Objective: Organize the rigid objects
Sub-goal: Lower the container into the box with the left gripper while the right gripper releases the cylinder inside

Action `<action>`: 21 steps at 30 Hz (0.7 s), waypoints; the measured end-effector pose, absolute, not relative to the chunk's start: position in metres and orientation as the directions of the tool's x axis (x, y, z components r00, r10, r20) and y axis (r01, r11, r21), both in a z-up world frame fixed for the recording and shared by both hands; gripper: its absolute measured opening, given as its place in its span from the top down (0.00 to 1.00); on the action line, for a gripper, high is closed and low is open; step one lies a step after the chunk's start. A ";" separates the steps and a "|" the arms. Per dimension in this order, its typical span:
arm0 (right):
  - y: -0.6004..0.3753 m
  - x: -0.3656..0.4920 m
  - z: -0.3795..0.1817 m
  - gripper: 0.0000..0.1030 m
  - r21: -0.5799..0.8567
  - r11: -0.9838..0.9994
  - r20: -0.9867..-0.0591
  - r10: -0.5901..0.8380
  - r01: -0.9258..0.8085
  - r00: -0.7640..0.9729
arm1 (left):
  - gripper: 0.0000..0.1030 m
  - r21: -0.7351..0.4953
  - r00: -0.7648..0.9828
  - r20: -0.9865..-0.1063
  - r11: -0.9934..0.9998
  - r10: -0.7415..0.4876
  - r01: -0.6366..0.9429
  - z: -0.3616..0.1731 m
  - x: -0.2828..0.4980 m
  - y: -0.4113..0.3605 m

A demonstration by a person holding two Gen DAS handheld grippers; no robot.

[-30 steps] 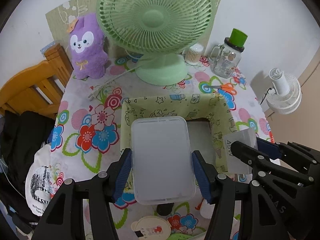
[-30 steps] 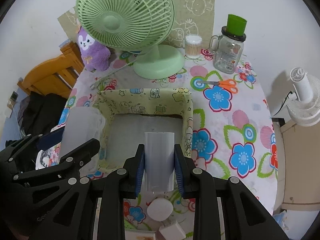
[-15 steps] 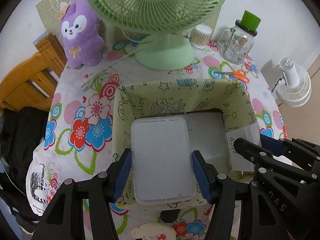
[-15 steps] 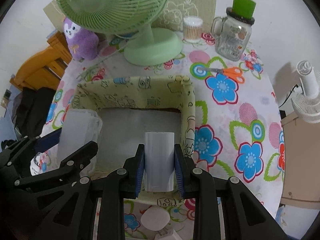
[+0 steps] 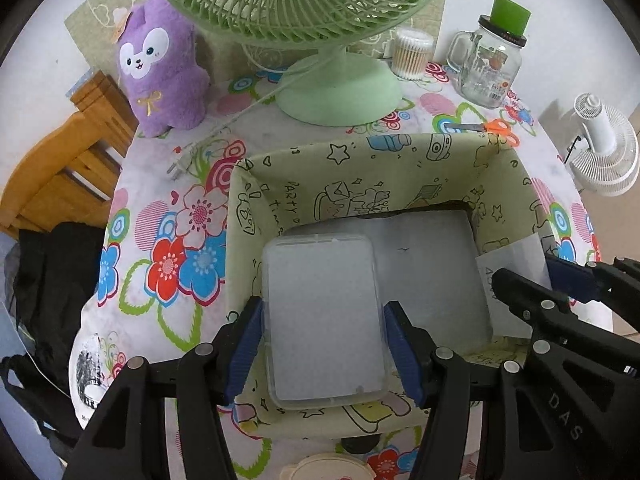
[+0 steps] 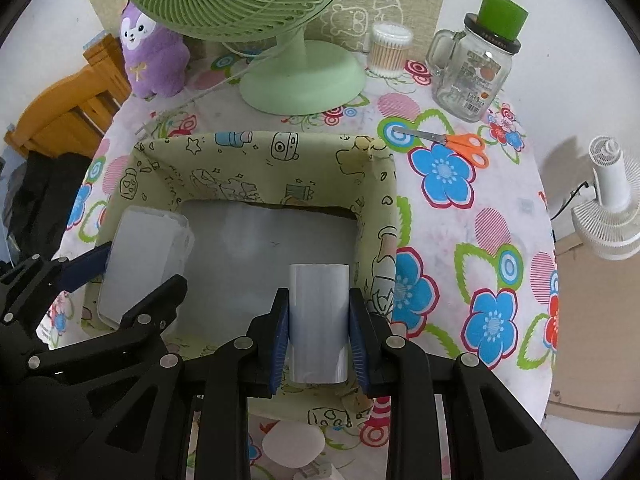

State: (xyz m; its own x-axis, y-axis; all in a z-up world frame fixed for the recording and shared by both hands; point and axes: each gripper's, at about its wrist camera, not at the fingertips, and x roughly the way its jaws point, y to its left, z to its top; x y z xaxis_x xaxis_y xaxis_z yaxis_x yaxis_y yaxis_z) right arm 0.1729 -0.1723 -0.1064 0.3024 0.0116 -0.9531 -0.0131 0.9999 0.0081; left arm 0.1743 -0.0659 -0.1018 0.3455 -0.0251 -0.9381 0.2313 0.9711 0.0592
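Observation:
My left gripper (image 5: 323,340) is shut on a clear flat plastic box (image 5: 324,316), held over the left half of a green cartoon-print fabric bin (image 5: 360,160). The same box (image 6: 140,264) shows at the left in the right wrist view. My right gripper (image 6: 318,320) is shut on a translucent plastic cup (image 6: 318,320), held over the bin's (image 6: 256,148) right side above its pale floor. The cup (image 5: 516,264) also appears at the right edge of the left wrist view, behind the other gripper's black frame. Both grippers point steeply down into the bin.
A green desk fan (image 6: 300,76) stands behind the bin, with a purple plush (image 5: 160,68) to its left. A cotton-swab tub (image 6: 390,50), a glass mug jar (image 6: 472,68) and orange scissors (image 6: 460,144) lie at the back right. A wooden chair (image 5: 60,168) stands left, a white fan (image 6: 612,200) right.
Both grippers have sunk toward the bin with their loads; the bin now looks larger and sits under the box and cup. Neither grip has changed.

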 end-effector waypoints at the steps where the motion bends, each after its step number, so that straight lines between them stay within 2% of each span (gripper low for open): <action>1: -0.172 0.173 -0.106 0.70 0.006 1.000 -0.953 0.011 -0.015 0.303 | 0.39 0.060 0.346 -0.938 0.971 -0.025 0.232 -0.102 0.174 -0.066; 10: -0.172 0.171 -0.106 0.70 -0.002 1.000 -0.956 -0.003 0.002 0.293 | 0.38 0.067 0.338 -0.941 0.966 -0.022 0.251 -0.102 0.173 -0.067; 21: -0.177 0.166 -0.098 0.69 0.021 0.998 -0.960 0.004 0.056 0.280 | 0.31 0.020 0.324 -0.944 0.967 -0.066 0.255 -0.092 0.168 -0.061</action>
